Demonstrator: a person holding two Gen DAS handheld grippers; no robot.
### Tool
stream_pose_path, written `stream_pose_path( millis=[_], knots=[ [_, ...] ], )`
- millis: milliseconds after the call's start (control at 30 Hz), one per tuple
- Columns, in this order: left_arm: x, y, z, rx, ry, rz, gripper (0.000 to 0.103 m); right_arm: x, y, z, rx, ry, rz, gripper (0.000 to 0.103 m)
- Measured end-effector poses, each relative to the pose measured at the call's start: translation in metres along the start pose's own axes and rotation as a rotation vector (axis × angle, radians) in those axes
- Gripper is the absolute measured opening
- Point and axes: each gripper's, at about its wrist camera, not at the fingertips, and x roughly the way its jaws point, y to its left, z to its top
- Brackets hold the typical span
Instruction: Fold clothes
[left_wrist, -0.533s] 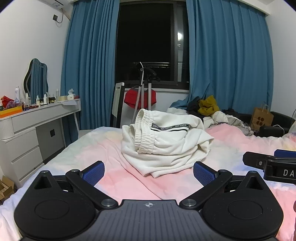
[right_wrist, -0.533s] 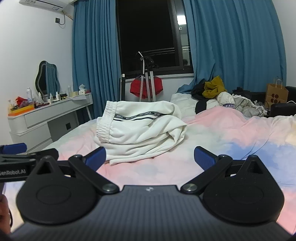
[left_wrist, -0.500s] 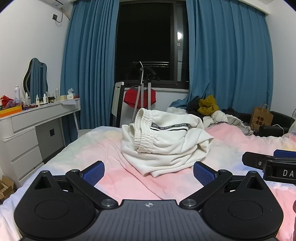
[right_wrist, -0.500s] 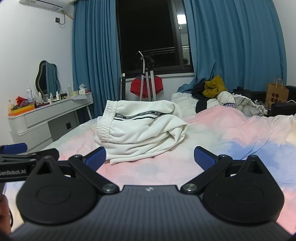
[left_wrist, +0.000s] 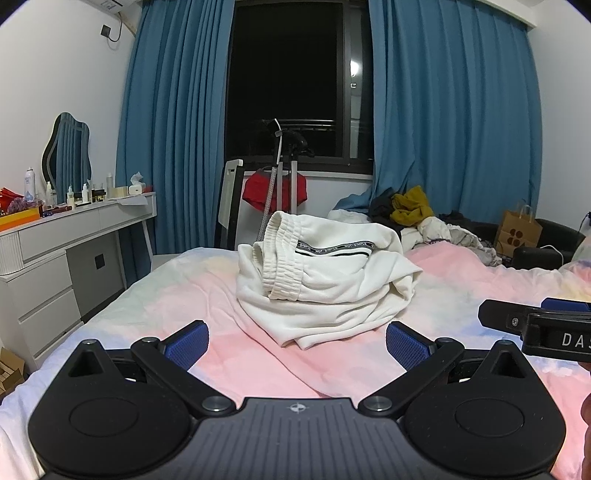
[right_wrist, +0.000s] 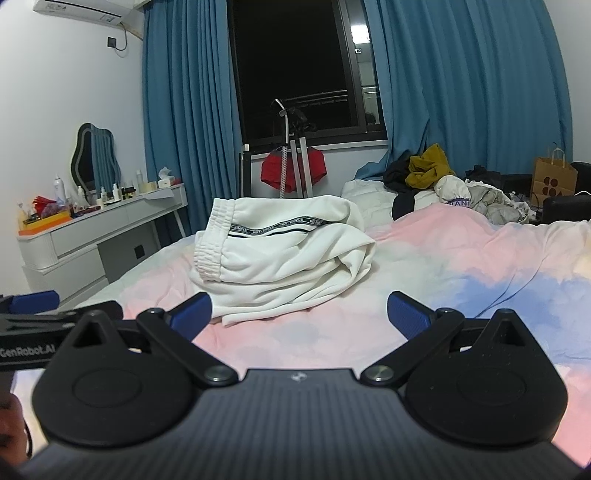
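Both grippers hover low over the bed (left_wrist: 229, 306), and the white sweatpants (left_wrist: 325, 284) lie bunched at twelve o'clock. Left gripper (left_wrist: 297, 341) fingers spread wide, empty; right gripper (right_wrist: 299, 314) likewise.

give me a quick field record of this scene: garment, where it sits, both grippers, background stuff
garment: white pants, crumpled in a heap, elastic waistband showing
surface: bed with pink and blue pastel sheet
left gripper: jaws wide open, nothing between them, short of the pants
right gripper: jaws wide open, empty
background: clothes pile at far end of bed, white dresser to the left, blue curtains
fold status: not yet started
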Motion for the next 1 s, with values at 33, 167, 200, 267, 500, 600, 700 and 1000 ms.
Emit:
stream_pose_path(
  millis=[33, 167, 200, 267, 500, 600, 700, 1000],
  knots=[
    [0.0, 0.0, 0.0, 0.001, 0.001, -0.001, 0.103, 0.0, 0.0, 0.0, 0.004, -0.004, -0.001, 0.103],
    [-0.001, -0.002, -0.003, 0.005, 0.0, 0.0, 0.103, 0.0, -0.002, 0.0, 0.018, -0.01, 0.007, 0.103],
    [-0.001, -0.002, -0.003, 0.007, -0.001, 0.0, 0.103, 0.0, -0.002, 0.0, 0.016, -0.011, 0.008, 0.103],
    [0.0, -0.003, -0.003, 0.01, 0.0, -0.001, 0.103, 0.0, -0.001, 0.0, 0.012, -0.008, 0.009, 0.103],
    [-0.004, -0.005, -0.001, 0.011, 0.01, 0.0, 0.103, -0.001, 0.001, 0.001, 0.004, -0.006, 0.008, 0.103],
    [-0.006, -0.006, 0.003, 0.012, 0.021, 0.006, 0.103, 0.0, 0.0, 0.001, 0.007, 0.003, 0.004, 0.103],
    [-0.011, -0.007, 0.011, 0.002, 0.038, 0.01, 0.103, 0.001, -0.001, 0.001, 0.004, 0.015, -0.007, 0.103],
    [-0.064, -0.017, 0.072, -0.036, 0.04, 0.021, 0.103, 0.012, -0.008, 0.0, 0.017, 0.036, -0.037, 0.103]
  ],
)
